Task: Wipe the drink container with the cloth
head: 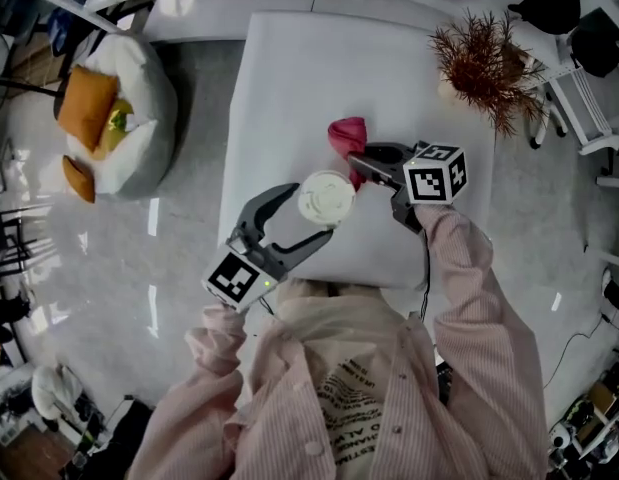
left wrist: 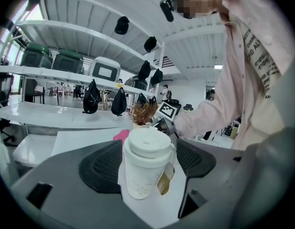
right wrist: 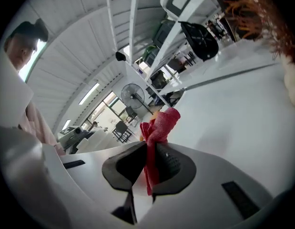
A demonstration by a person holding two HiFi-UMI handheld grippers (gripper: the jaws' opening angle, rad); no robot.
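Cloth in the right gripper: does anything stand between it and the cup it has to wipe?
Nothing visible does. The right gripper holds the cloth just beyond the cup, only bare table between them. The left gripper's open jaws flank the cup, clear of that path.

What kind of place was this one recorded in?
Probably an indoor lab or workshop-style studio, not a home: metal shelving holding storage bins, a white work table on a glossy floor, and a beanbag off to the side.
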